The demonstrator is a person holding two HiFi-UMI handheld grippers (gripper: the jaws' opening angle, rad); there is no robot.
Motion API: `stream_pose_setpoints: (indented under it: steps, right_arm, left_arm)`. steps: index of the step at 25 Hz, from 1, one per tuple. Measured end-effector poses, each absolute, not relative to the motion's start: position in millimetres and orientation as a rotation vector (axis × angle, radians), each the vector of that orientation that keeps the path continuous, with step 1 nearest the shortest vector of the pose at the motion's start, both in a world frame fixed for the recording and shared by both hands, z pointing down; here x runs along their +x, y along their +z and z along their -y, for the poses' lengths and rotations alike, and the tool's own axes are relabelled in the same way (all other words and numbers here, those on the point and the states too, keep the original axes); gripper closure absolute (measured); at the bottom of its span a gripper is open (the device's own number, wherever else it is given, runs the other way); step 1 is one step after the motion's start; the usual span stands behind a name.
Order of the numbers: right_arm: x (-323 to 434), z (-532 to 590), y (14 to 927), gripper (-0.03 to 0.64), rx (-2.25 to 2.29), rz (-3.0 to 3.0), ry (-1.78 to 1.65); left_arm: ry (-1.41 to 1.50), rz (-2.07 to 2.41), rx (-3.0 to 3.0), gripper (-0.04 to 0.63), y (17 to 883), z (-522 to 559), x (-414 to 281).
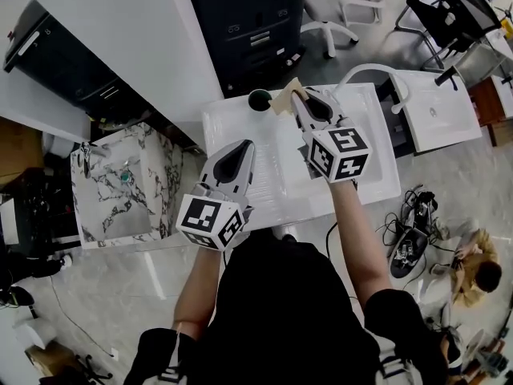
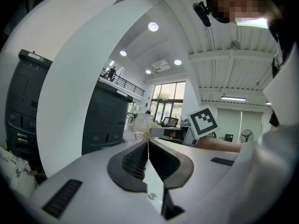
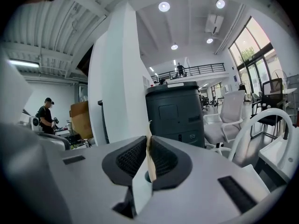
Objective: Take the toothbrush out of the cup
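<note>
A dark green cup [image 1: 259, 99] stands at the far edge of the white sink top [image 1: 280, 184]. No toothbrush shows clearly in any view. My right gripper [image 1: 298, 96] is just right of the cup, shut on a thin tan flat piece [image 1: 284, 100]. That tan piece [image 3: 150, 152] stands edge-on between the pads of the right gripper [image 3: 148, 143]. Nearer the person, my left gripper [image 1: 244, 145] hovers over the sink top. The left gripper [image 2: 148, 146] is shut with nothing held; beyond it I see the right gripper's marker cube [image 2: 203, 120].
A white faucet [image 1: 375, 72] arches at the sink top's right end. A marble basin [image 1: 120, 183] sits to the left, a black cabinet [image 1: 248, 22] behind, and another white sink [image 1: 439, 111] to the right. Cables [image 1: 413, 235] lie on the floor, with a person [image 1: 473, 273] nearby.
</note>
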State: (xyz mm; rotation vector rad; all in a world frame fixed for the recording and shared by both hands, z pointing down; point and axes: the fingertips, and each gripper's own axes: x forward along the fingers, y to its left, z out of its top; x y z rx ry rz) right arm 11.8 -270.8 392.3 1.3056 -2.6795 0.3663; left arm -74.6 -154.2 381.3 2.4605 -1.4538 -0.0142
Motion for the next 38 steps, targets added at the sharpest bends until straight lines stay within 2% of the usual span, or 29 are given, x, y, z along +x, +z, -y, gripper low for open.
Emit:
stream_pose_setpoints:
  steps: [22,38]
  right_arm:
    - [97,111,384,0.58,1.186,2.784,0.391]
    - [131,40,368,0.581,1.199,2.798,0.303]
  left_arm:
    - [0.074,1.504,2.417,0.577,384,39,8]
    - [0.035,1.512,2.466,0.577,374,10,36]
